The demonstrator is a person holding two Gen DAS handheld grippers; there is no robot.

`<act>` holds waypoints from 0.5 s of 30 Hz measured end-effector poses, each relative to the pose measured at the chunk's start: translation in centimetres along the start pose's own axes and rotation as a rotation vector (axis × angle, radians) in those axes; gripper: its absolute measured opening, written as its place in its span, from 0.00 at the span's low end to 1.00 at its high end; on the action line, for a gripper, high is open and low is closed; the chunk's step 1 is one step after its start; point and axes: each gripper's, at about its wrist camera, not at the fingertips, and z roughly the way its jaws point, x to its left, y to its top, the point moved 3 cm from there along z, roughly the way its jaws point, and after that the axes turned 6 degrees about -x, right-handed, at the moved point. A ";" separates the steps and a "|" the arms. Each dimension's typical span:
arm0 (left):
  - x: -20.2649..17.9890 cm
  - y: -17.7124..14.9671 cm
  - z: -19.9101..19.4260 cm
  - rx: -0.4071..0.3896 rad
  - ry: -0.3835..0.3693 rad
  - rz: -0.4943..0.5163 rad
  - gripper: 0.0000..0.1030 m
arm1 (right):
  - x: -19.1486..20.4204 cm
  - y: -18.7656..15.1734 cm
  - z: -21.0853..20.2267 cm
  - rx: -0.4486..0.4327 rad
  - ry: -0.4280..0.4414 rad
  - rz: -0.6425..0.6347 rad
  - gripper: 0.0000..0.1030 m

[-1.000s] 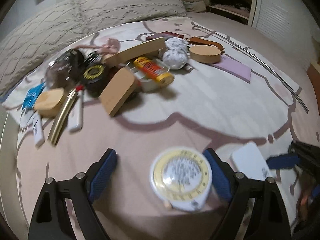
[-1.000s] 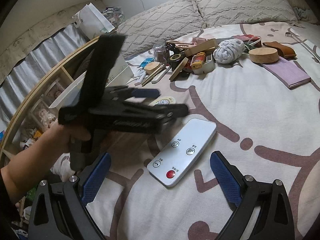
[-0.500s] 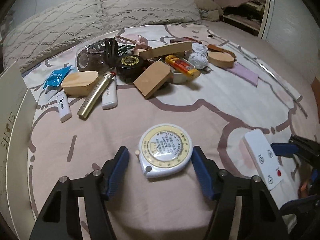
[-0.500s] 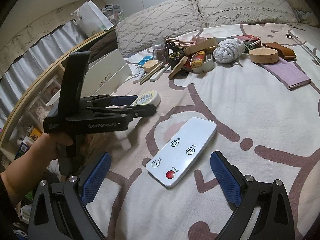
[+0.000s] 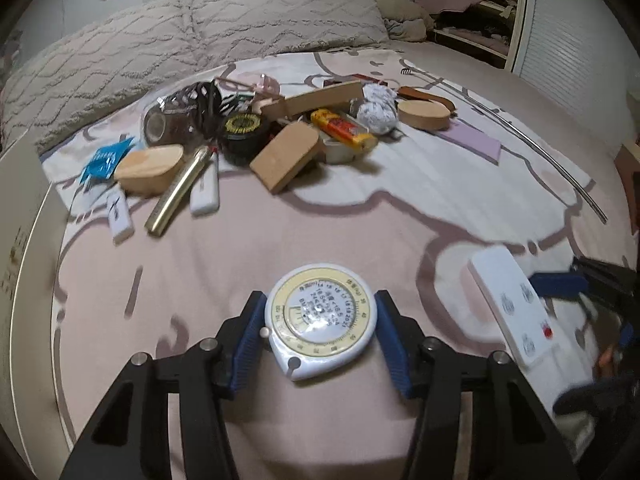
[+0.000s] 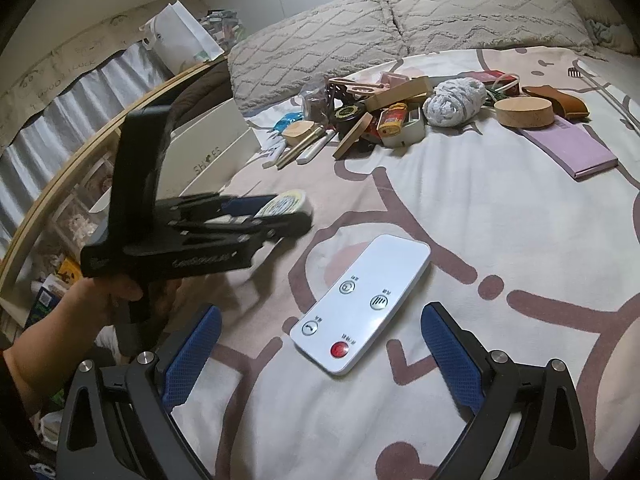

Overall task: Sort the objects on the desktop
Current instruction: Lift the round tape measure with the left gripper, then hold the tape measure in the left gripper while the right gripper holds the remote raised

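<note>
- Bed (image 5: 360, 220), pink-patterned cover; pillows (image 5: 200, 44) behind.
- Clear tray (image 6: 404, 130) in clutter holds a yellow pack (image 6: 394, 118).
- Left tongs (image 5: 320, 330) closing, pads touching the tape measure (image 5: 320, 320).
- Right tongs (image 6: 320, 344) released, straddling the remote (image 6: 362, 300).

You are working over a wide bed covered with a pale cartoon-print sheet in pink and brown (image 6: 500, 240), with two grey textured pillows (image 5: 248, 24) against the plain white wall at its head. To your left runs a curved wooden rail (image 6: 80, 152) before grey pleated curtains (image 6: 68, 92); to your right stands a white slatted wardrobe door (image 5: 568, 40).
</note>
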 end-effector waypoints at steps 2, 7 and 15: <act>0.1 -1.0 -0.9 0.006 -0.008 -0.014 0.53 | 0.0 -0.2 -0.4 0.015 0.005 0.002 0.97; 0.2 -2.8 -2.6 -0.008 0.021 0.009 0.53 | 0.5 -1.3 -1.8 0.015 -0.019 0.022 0.97; 0.2 -3.6 -3.0 -0.027 0.054 0.009 0.53 | 1.5 -1.6 -2.1 -0.016 -0.066 0.081 0.97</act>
